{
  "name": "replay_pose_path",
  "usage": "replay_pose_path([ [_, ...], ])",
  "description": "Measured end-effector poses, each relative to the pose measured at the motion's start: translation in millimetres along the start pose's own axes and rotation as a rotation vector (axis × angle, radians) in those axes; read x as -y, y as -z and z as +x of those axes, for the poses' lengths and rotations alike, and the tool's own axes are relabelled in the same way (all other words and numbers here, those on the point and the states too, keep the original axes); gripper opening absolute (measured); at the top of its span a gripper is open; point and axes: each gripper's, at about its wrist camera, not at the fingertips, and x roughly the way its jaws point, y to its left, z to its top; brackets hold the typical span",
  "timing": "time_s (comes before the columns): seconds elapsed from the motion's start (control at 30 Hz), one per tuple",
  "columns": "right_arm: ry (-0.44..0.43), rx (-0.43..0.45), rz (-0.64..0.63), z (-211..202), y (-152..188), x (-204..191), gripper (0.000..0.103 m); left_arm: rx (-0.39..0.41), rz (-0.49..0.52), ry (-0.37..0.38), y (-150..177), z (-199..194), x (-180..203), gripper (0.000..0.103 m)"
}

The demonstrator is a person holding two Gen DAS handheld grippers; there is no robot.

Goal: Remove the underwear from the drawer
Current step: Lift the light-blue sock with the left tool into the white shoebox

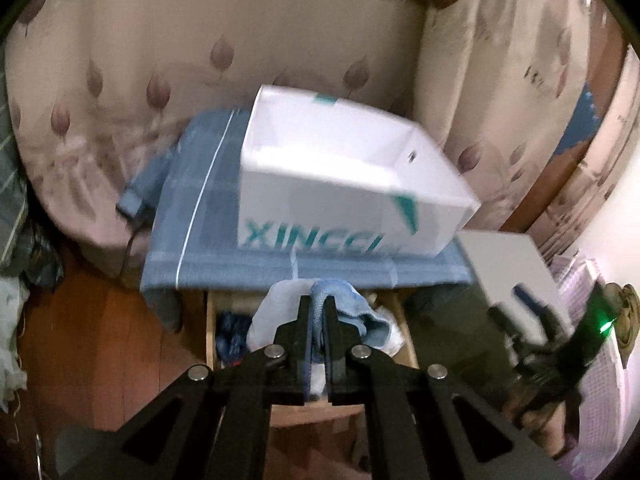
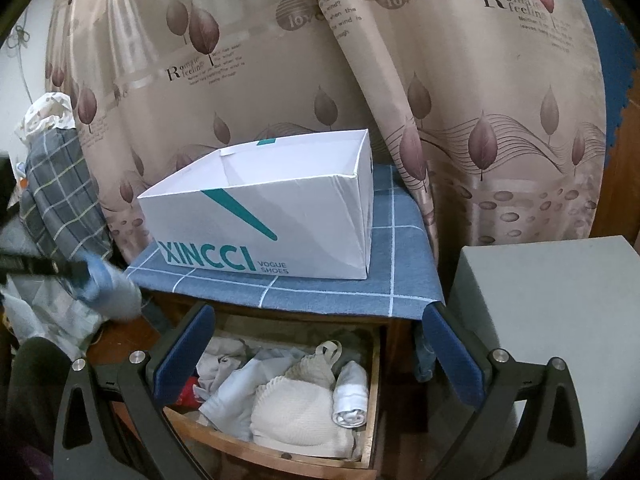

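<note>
My left gripper (image 1: 318, 300) is shut on a light blue piece of underwear (image 1: 348, 308) and holds it above the open wooden drawer (image 1: 210, 332). It also shows at the left of the right wrist view (image 2: 76, 270), with the blue underwear (image 2: 108, 292) hanging from it, blurred. My right gripper (image 2: 320, 336) is open and empty above the drawer (image 2: 374, 400), which holds white and cream underwear (image 2: 296, 408) and a rolled white piece (image 2: 352, 396).
A white XINCCI shoe box (image 2: 264, 216), open and empty, stands on a blue checked cloth (image 2: 400, 256) on the cabinet top. A leaf-print curtain (image 2: 280, 60) hangs behind. A grey block (image 2: 552, 312) stands to the right. Checked fabric (image 2: 60, 184) is piled at the left.
</note>
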Motion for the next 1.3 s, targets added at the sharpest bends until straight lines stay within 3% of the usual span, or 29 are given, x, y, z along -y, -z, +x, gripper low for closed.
replay_pose_path([
  [0.13,-0.004,0.0,0.001,0,0,1,0.103,0.066,0.028,0.026,-40,-23,18,0.004],
  [0.3,-0.01,0.001,0.006,-2,0,2,0.103,0.138,0.075,0.003,-97,-28,41,0.004],
  [0.57,-0.02,0.007,0.023,-4,-1,6,0.103,0.128,0.141,-0.12,-156,42,50,0.004],
  [0.9,-0.027,0.012,0.035,-6,0,10,0.103,0.018,0.154,-0.212,-160,135,27,0.004],
  [1.3,-0.025,0.007,0.031,-6,0,9,0.103,-0.056,0.133,-0.293,-156,180,7,0.005],
])
